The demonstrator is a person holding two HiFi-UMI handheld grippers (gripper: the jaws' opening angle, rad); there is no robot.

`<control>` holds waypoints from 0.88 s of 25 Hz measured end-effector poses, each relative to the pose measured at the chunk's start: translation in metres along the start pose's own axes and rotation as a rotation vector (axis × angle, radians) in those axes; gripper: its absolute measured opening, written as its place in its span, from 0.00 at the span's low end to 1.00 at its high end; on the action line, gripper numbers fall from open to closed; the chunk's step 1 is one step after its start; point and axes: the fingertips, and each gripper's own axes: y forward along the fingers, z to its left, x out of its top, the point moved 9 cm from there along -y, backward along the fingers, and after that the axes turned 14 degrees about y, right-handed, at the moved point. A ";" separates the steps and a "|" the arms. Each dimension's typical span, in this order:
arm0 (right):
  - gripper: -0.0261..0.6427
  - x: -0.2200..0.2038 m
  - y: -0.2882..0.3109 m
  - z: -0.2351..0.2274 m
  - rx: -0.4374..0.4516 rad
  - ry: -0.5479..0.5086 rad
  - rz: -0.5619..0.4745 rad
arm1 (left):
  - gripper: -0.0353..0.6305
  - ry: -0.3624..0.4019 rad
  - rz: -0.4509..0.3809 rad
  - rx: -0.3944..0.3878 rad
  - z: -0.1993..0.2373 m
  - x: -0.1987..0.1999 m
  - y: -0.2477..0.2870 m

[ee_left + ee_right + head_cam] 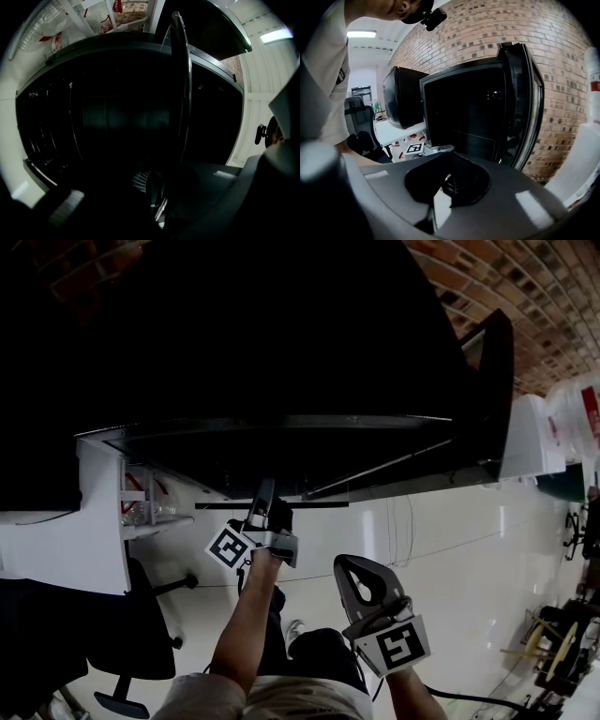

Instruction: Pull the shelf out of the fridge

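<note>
The black fridge stands with its door swung wide to the right. A thin shelf juts from the dark opening as a narrow dark strip. My left gripper is shut on the shelf's front edge, its marker cube below it. In the left gripper view the shelf runs edge-on from the dark interior down into the jaws. My right gripper hangs lower, away from the fridge, shut with nothing in it. The right gripper view shows its jaws closed, and the fridge ahead.
A white desk with a shelf of bottles stands left of the fridge, and an office chair is below it. A white unit sits behind the open door. A brick wall backs the fridge.
</note>
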 end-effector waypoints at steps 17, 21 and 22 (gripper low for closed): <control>0.05 0.000 -0.065 0.027 0.056 -0.006 -0.085 | 0.06 0.029 0.004 -0.055 -0.080 -0.007 -0.071; 0.05 0.001 -0.090 0.034 0.049 0.002 -0.121 | 0.06 0.049 0.009 -0.091 -0.108 -0.006 -0.086; 0.05 0.000 -0.096 0.036 0.046 -0.001 -0.126 | 0.06 0.052 0.011 -0.094 -0.115 -0.006 -0.092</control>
